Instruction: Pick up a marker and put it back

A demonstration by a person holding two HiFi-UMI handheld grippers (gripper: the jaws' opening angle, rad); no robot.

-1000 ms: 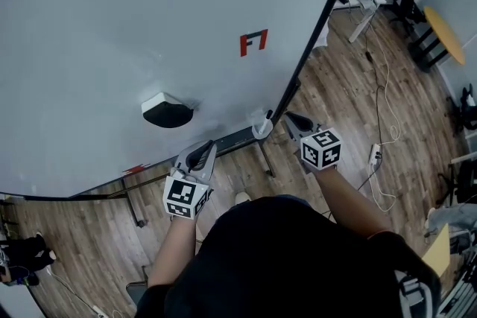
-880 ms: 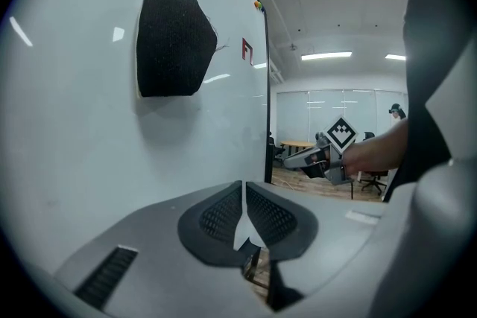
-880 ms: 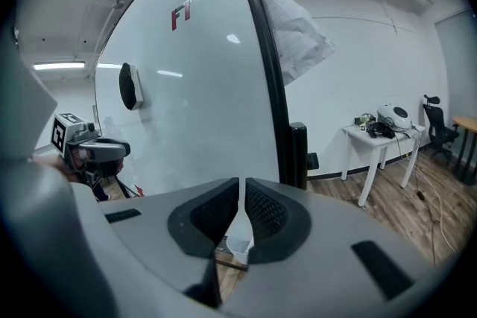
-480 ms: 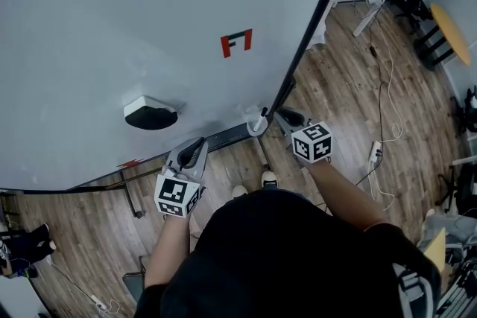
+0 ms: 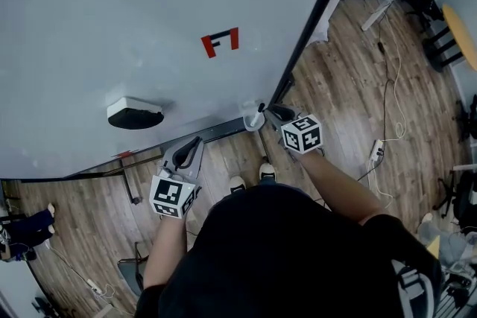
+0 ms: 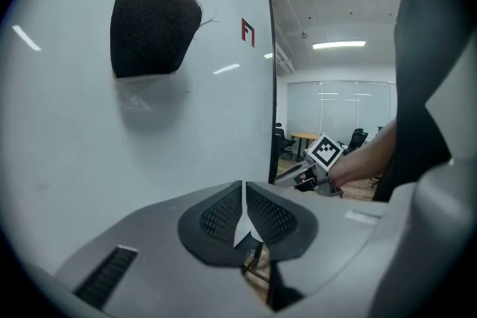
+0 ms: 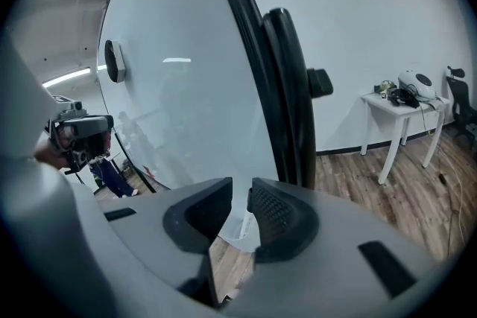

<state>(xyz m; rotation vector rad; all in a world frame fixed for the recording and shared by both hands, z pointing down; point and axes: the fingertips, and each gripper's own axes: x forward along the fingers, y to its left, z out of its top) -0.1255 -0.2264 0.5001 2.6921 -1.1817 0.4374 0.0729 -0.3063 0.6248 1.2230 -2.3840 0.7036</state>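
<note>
right fingers (image 7: 276,216) are parted by a narrow gap and opening. nothing is pressed between the pads. through the gap there's a pale shape, likely the cup, too blurred to be sure. in the head view the right fingers (image 5: 277,114) sit just beside the marker (image 5: 260,109), about touching it, can't tell for sure. the marker has a dark top and stands tilted in a small pale cup (image 5: 250,121) at the right end of the whiteboard's tray (image 5: 212,134), close to the board's black frame (image 7: 283,86).

left fingers (image 6: 220,212) are closed tip to tip with nothing between them. they're held low in front of the whiteboard (image 5: 149,4), just off the tray and well to the left of the cup (image 5: 190,153).

a black eraser (image 5: 133,113) sticks to the board above the tray, left of the cup, and shows big in the left gripper view (image 6: 153,22). a red mark (image 5: 220,42) sits higher on the board. wood floor (image 5: 350,71) lies right of the board, and a white table (image 7: 402,104) stands by the far wall.
</note>
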